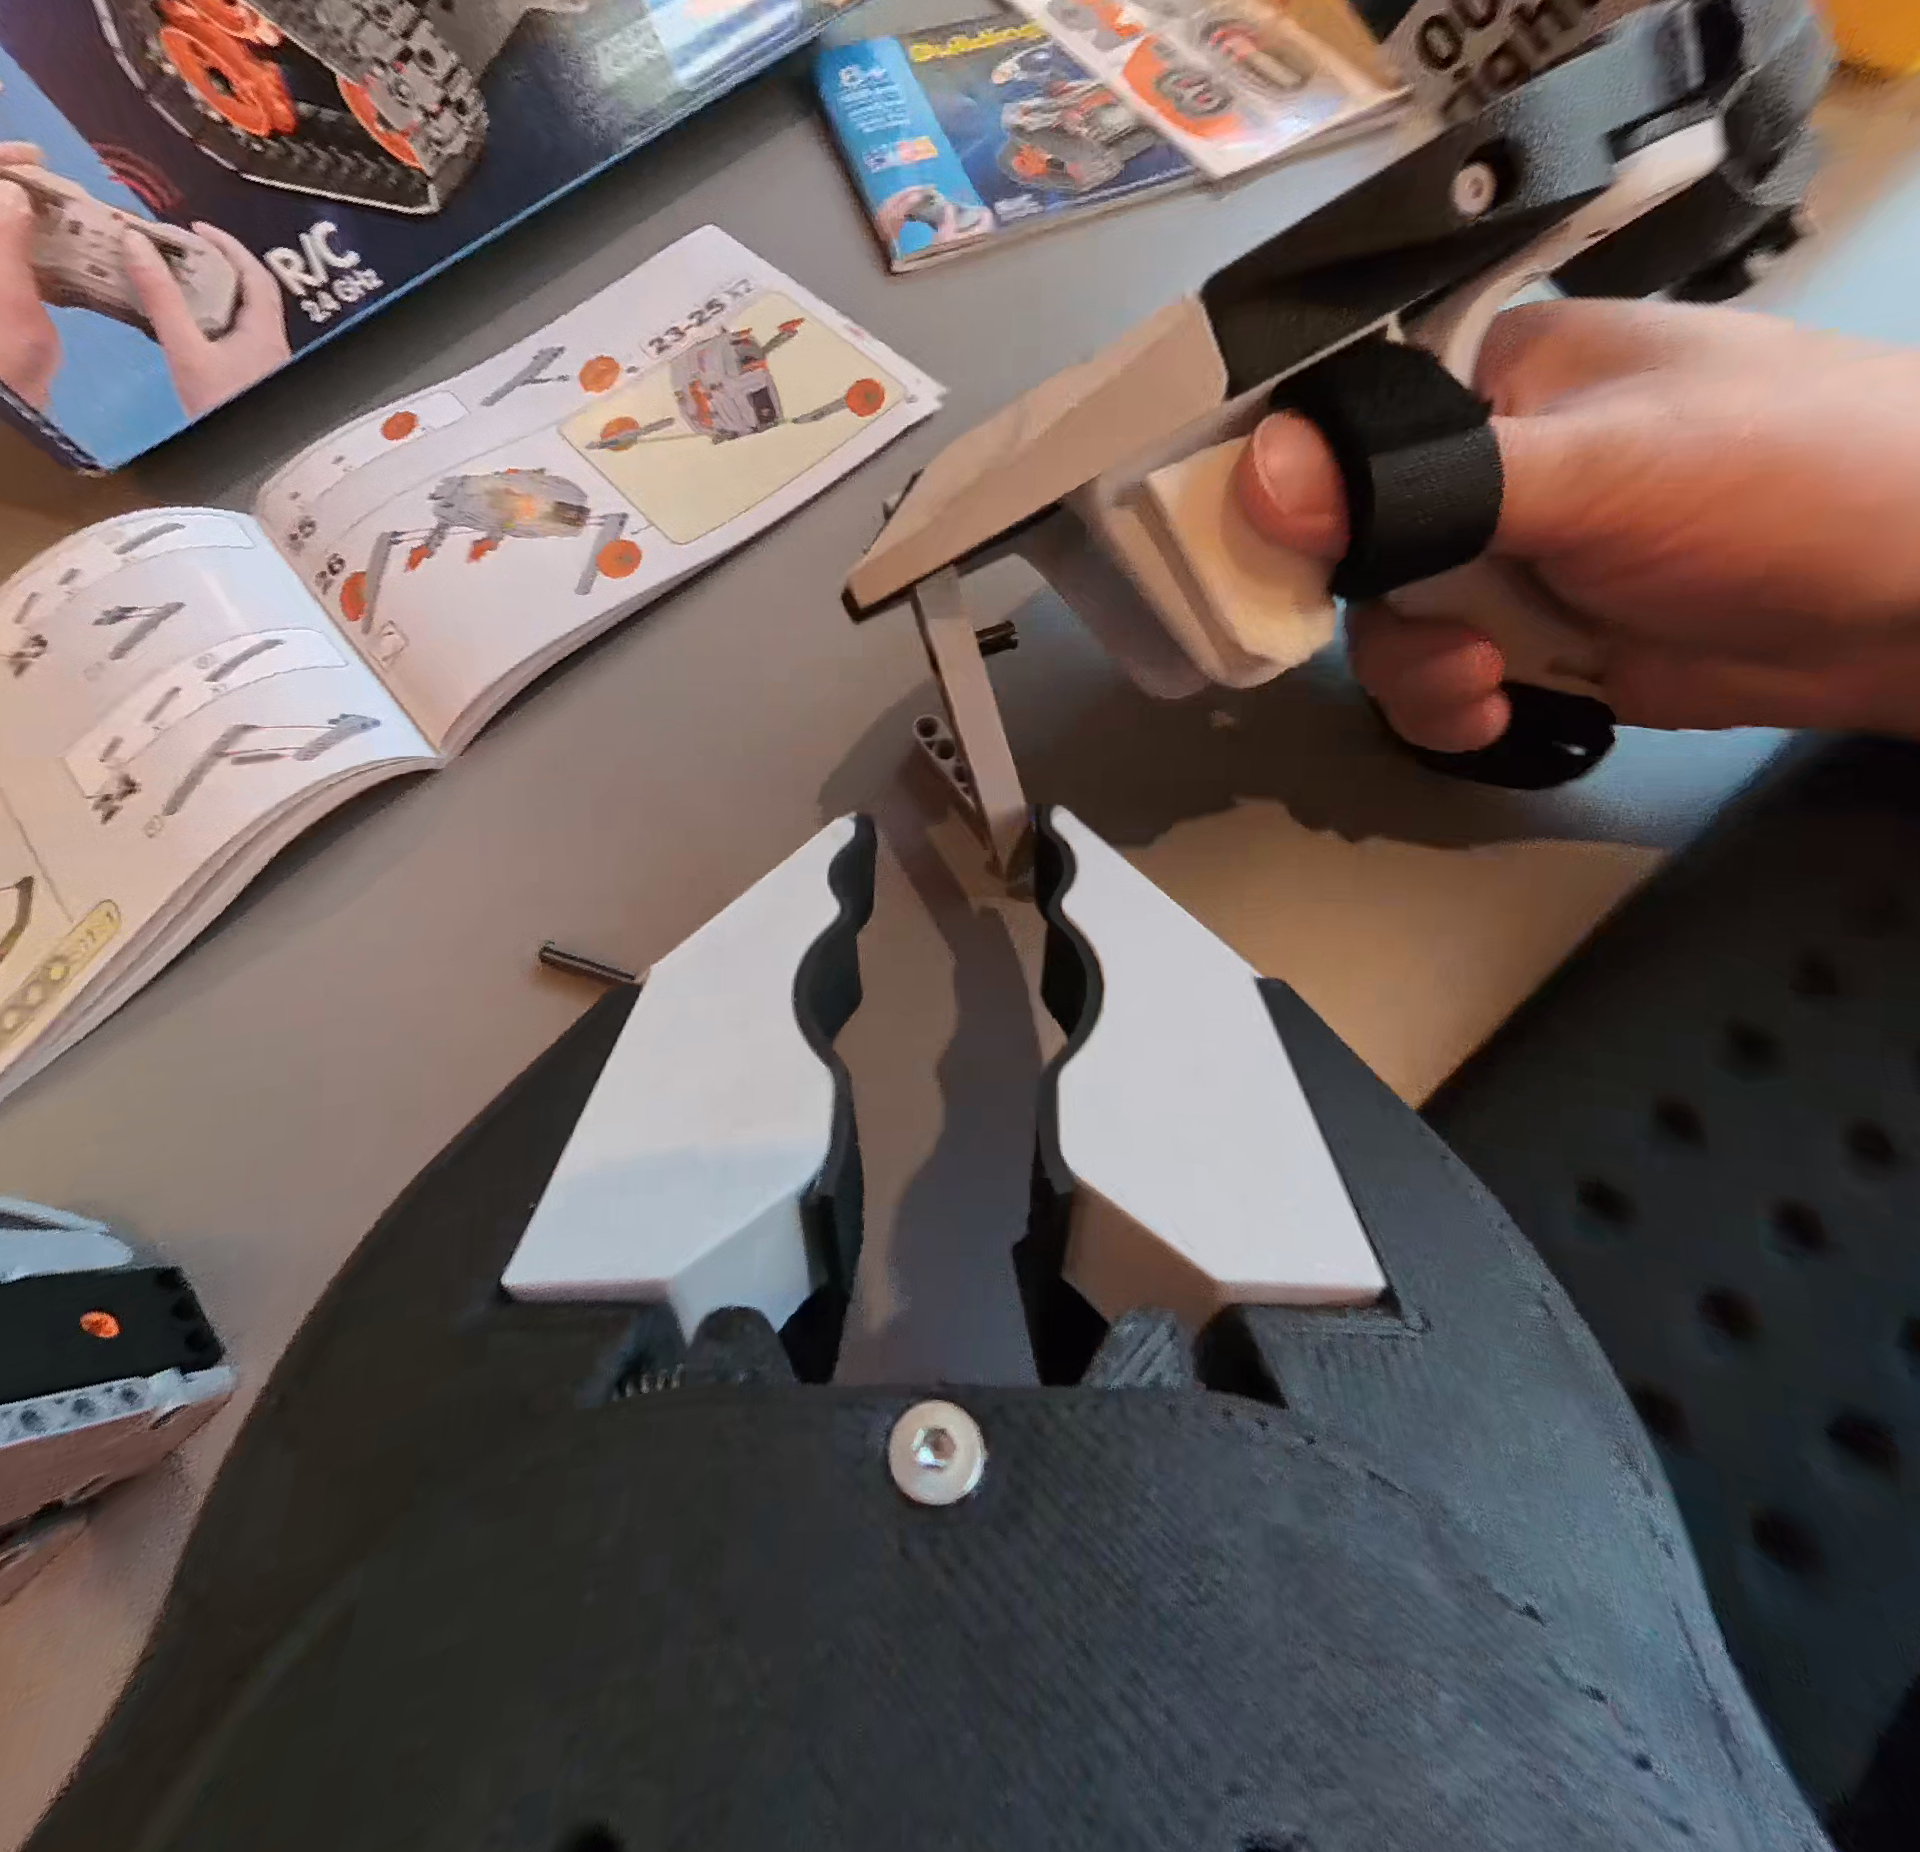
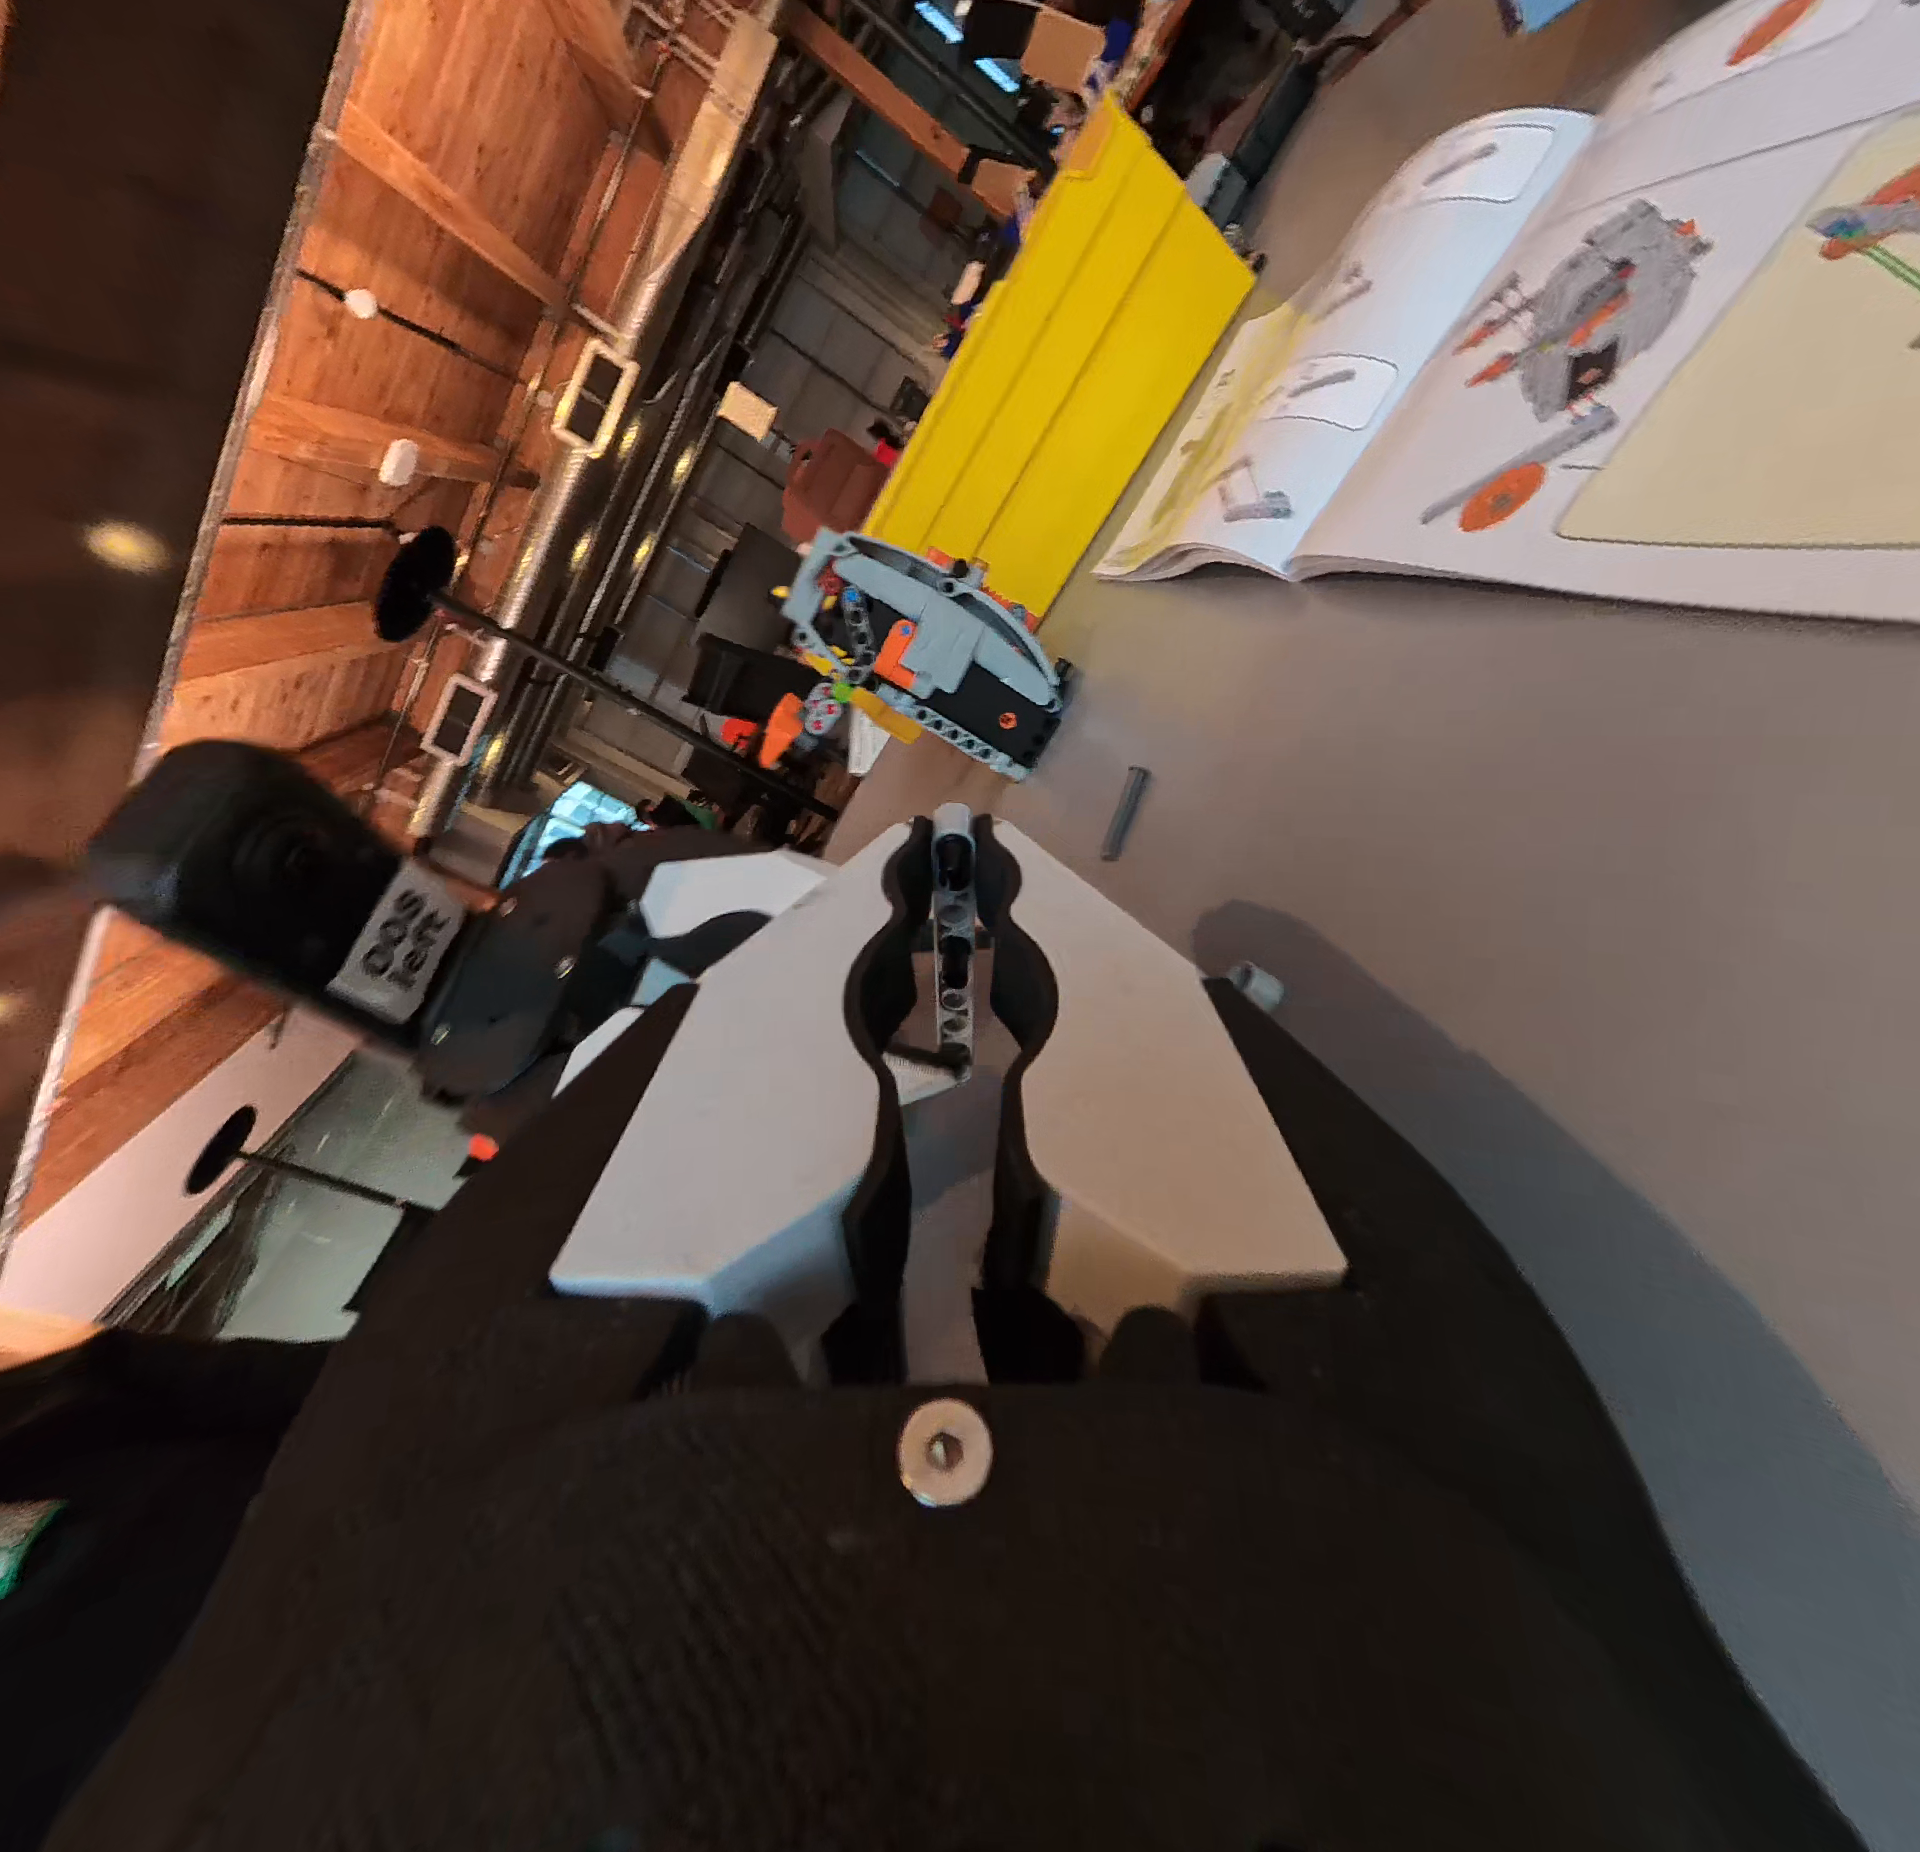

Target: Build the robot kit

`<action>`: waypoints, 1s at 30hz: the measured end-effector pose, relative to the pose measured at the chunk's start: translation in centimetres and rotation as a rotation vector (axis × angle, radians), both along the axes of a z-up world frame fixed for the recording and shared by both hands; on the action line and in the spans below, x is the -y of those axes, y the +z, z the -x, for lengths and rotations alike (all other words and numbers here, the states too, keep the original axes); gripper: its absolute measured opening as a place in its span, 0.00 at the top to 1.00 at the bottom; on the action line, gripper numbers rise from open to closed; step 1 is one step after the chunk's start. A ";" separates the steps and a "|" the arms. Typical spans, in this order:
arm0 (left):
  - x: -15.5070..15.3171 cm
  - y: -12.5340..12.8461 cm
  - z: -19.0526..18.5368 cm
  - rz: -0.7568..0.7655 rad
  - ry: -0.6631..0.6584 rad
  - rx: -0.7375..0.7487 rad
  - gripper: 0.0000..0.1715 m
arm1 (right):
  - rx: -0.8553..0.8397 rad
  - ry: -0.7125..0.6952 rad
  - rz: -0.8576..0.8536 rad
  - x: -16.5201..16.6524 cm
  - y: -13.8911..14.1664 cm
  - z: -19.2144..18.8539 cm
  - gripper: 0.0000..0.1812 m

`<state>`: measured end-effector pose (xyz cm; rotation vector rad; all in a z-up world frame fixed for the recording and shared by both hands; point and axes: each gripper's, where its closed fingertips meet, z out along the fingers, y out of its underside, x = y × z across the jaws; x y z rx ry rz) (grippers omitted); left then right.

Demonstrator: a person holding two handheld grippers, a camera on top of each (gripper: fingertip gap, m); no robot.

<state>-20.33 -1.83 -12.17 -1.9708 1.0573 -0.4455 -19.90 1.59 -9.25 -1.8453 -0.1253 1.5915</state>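
My right gripper [image 2: 954,838] is shut on a grey beam with holes [image 2: 954,955], which runs lengthwise between the pads. In the left wrist view a hand [image 1: 1662,514] holds that gripper [image 1: 940,597] at the upper right, pointing down, with the beam [image 1: 971,732] hanging towards the grey table [image 1: 644,1023]. My left gripper [image 1: 956,826] is open and empty. The beam's lower end stands just off its right fingertip [image 1: 1055,836]. A small black pin [image 1: 587,964] lies on the table left of my left fingers. The left gripper also shows at the left of the right wrist view [image 2: 717,893].
An open instruction booklet [image 1: 416,576] lies at the left, with a printed toy box [image 1: 312,88] behind it and a second booklet [image 1: 987,140] under a sticker sheet [image 1: 1174,46]. A partly built model [image 2: 935,659] stands near a yellow bin [image 2: 1070,348]. A grey pin [image 2: 1125,810] lies close by. A black perforated surface [image 1: 1714,1179] is at the right. It is some 9 cm from my left tips to the small black pin [image 1: 587,964]. The right camera catches it too, in the right wrist view [image 2: 1136,803].
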 end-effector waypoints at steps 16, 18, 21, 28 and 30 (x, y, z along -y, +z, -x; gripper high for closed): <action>1.2 5.8 -0.5 0.439 -0.299 0.525 0.97 | -0.035 0.113 -0.358 3.0 5.9 0.3 0.85; 1.3 6.0 0.2 0.441 -0.284 0.558 0.97 | 0.175 0.012 -0.489 2.6 5.4 -1.2 0.84; 1.2 5.9 1.3 0.435 -0.242 0.569 0.97 | 0.518 -0.071 -0.522 2.4 2.2 -2.3 0.85; 0.5 5.8 2.9 0.404 -0.138 0.578 0.97 | 0.727 -0.053 -0.340 3.9 -2.6 0.3 0.80; 0.5 5.9 3.2 0.380 -0.120 0.560 0.97 | 0.797 -0.061 -0.296 4.0 -3.9 0.3 0.76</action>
